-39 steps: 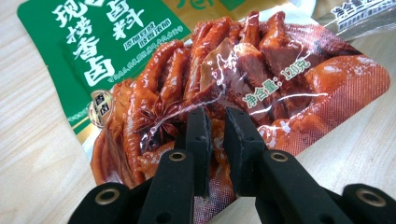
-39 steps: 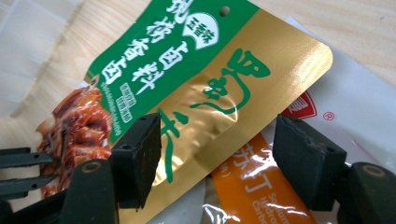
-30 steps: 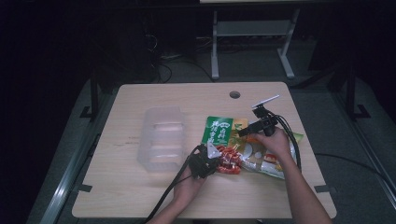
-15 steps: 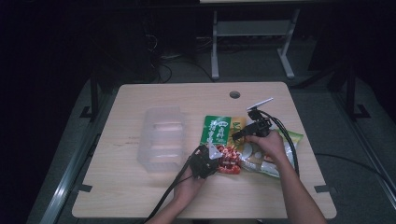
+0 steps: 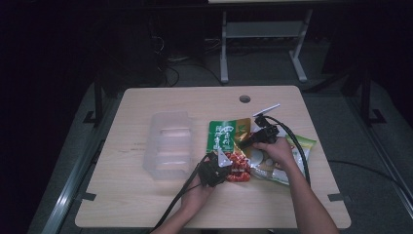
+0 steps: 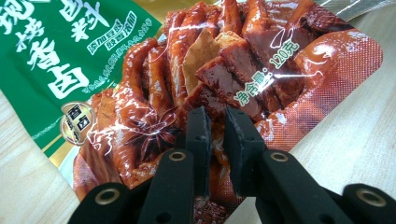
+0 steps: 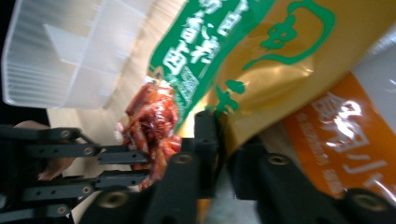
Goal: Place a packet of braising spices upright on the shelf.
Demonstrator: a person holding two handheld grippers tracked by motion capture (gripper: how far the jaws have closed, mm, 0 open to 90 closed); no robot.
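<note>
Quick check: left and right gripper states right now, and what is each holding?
Left gripper: shut on the green-and-red packet.
Right gripper: jaws just closed, shut on the same packet's edge.

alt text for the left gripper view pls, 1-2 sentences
The left gripper has its two black jaws pinched shut on the lower edge of a glossy green-and-red food pouch printed with braised meat and star anise. The pouch lies on a light wooden table.

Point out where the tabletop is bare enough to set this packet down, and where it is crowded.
Bare wood: the far strip between the table's hole and the clear plastic tray, the left edge beside that tray, and the near right corner. Crowded: right of centre, where both grippers pinch the green and red packet over the orange packet.
</note>
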